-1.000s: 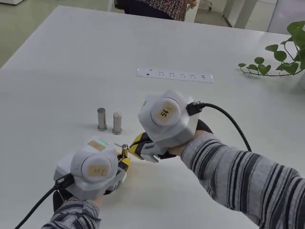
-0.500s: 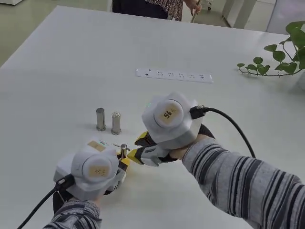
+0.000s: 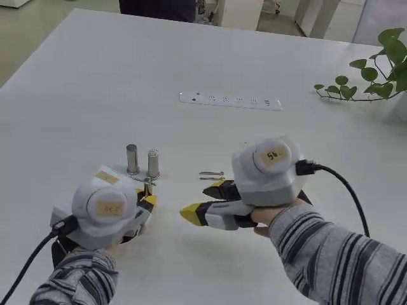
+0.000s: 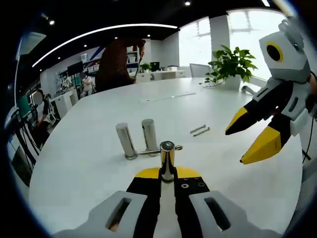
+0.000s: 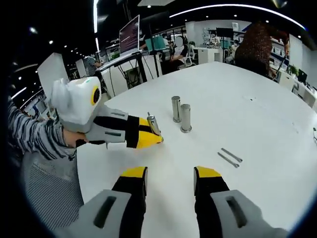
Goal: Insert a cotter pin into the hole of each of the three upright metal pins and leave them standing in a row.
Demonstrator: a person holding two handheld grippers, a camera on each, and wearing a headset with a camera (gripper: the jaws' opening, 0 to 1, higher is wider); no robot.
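Observation:
Two metal pins (image 3: 132,159) (image 3: 153,163) stand upright side by side on the white table (image 3: 76,95). My left gripper (image 3: 145,198) is shut on a third metal pin (image 4: 167,157), held upright just in front of them, with a cotter pin (image 4: 148,151) through its hole. In the right gripper view the held pin (image 5: 153,125) sticks up from the left gripper (image 5: 146,136). My right gripper (image 3: 202,199) is open and empty, off to the right of the left one. Two loose cotter pins (image 3: 211,175) lie on the table just beyond it.
A white power strip (image 3: 229,100) lies farther back on the table. A leafy plant (image 3: 375,82) is at the far right edge. A person (image 3: 159,7) stands beyond the table's far end. Cables trail from both grippers toward me.
My right gripper has pulled away to the right from the held pin and now stands open. My left gripper has carried the pin left, closer to the two standing pins.

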